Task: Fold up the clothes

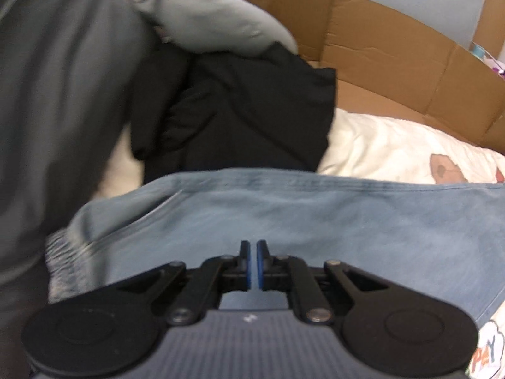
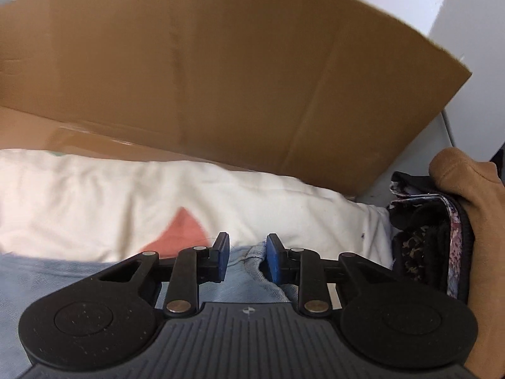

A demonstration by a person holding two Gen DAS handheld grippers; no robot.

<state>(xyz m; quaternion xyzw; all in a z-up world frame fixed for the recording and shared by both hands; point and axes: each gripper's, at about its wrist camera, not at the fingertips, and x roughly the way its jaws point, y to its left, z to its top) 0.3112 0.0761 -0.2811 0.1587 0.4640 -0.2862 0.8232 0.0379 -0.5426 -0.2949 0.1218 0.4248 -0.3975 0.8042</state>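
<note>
Lower centre of the left wrist view: the left tool [image 1: 252, 252], its blue pads pressed together with nothing visibly between them, shown above the pale blue denim garment [image 1: 315, 218] that fills the lower half of the frame. Lower centre of the right wrist view: the right tool [image 2: 247, 257], its jaws partly apart, with a bunched fold of the same denim garment [image 2: 252, 254] rising between them; whether the pads actually press on the cloth cannot be told.

The garment is spread on a cream printed bedsheet [image 2: 94, 189]. A black garment [image 1: 246, 107] and a grey garment [image 1: 214, 15] are heaped at upper centre of the left view, with a cardboard wall [image 2: 221, 79] behind. A stack of patterned clothes [image 2: 426, 237] is seen at the right edge of the right view.

The step in hand is judged to be the taking of a denim edge for a fold. A firm pinch by the right tool, and a fresh hold by the left, would be called for next.

The grey mass at the left of the left view is blurred and unidentified; the garment's full outline is cut off.
</note>
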